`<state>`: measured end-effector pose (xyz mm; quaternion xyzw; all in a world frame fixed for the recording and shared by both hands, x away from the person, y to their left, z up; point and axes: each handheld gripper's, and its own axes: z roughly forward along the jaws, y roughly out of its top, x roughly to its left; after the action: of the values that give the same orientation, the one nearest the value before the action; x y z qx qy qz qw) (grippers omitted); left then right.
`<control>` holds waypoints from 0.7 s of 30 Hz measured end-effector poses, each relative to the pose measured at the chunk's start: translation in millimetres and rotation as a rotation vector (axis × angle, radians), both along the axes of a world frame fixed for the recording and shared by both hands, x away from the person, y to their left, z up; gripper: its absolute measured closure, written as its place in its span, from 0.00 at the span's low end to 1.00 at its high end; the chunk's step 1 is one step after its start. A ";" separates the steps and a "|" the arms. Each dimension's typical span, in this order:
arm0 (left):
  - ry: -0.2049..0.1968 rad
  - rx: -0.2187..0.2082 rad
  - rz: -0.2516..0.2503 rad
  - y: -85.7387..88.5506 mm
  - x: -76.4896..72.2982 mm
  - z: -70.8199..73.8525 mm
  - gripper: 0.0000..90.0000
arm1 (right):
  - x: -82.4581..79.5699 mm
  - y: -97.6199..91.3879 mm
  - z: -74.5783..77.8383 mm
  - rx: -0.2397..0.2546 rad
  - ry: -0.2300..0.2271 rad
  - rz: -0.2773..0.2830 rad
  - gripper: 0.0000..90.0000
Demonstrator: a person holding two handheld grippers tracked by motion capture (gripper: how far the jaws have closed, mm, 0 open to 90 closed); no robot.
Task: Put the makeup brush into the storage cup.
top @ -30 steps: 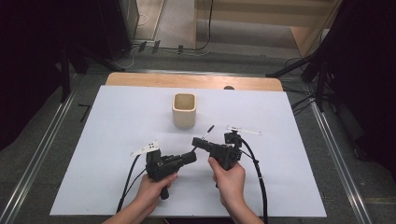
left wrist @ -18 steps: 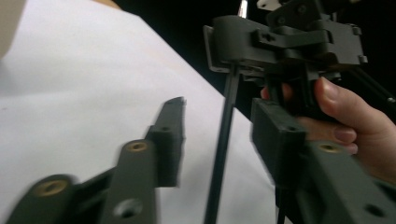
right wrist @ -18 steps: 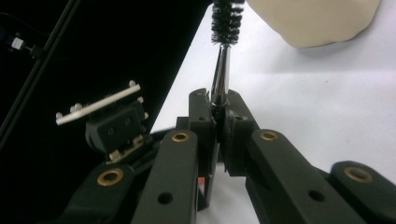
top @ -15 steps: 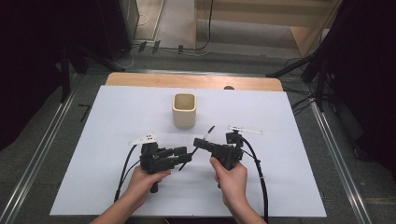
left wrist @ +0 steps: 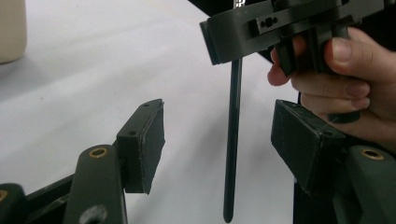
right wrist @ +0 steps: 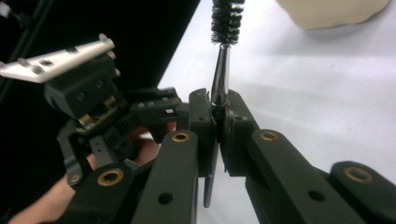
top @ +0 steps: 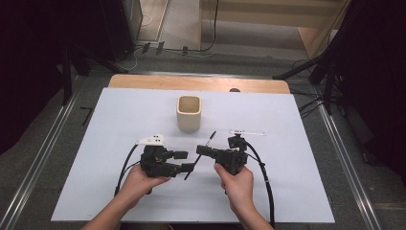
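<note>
High view: the right gripper (top: 200,150), lower centre of the frame, is clamped on a thin black brush (top: 200,155) that slants from upper right to lower left. The left gripper (top: 184,161) sits just left of it, jaws apart after having just been opening, with the brush handle's lower end near them. The beige cup (top: 188,113) stands upper centre on the white table (top: 287,191), well apart from both. We judge the main risk to be the brush pivoting in the single grip and swinging wide of the cup.

Left gripper view: jaws stand open, pads (left wrist: 152,140) clear of the brush handle (left wrist: 232,154) hanging between them at centre. A sideways move could knock the handle and twist it loose.

Right gripper view: jaws pressed together on the metal stem (right wrist: 219,77), bristles (right wrist: 226,18) at the top edge. The grip is narrow, so slipping seems possible.
</note>
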<state>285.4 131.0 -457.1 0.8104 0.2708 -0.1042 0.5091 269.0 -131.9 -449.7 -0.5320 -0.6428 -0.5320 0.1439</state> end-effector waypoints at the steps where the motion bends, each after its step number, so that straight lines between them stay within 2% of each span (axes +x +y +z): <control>1: -0.002 0.008 -0.008 -0.2 -0.6 0.8 0.39 | -0.5 0.7 0.7 -0.008 -0.002 0.007 0.95; 3: -0.002 0.019 -0.016 -0.1 -1.0 1.4 0.39 | -0.5 1.2 0.8 -0.017 -0.010 0.012 0.95; 4: -0.001 0.036 -0.037 -0.4 -2.0 2.2 0.39 | -1.0 2.0 1.3 -0.034 -0.018 0.026 0.95; 10: 0.005 0.077 -0.064 -2.9 -2.8 3.0 0.39 | -2.1 5.0 1.7 -0.072 -0.048 0.063 0.95; 13: 0.018 0.074 -0.078 -3.9 -3.6 2.6 0.39 | -3.5 6.8 1.9 -0.099 -0.063 0.088 0.95; 15: 0.021 0.070 -0.111 -4.8 -4.8 2.7 0.39 | -5.2 8.5 1.2 -0.119 -0.083 0.127 0.95; 16: 0.021 0.070 -0.111 -4.8 -4.8 2.7 0.39 | -5.2 8.5 1.2 -0.119 -0.083 0.127 0.95; 21: 0.052 0.046 -0.172 -5.4 -6.3 2.4 0.39 | -5.8 11.6 1.4 -0.112 -0.099 0.225 0.95</control>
<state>279.1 125.7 -454.7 0.8391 0.2159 -0.1623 0.4722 263.2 -120.3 -448.3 -0.4369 -0.7333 -0.5015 0.1410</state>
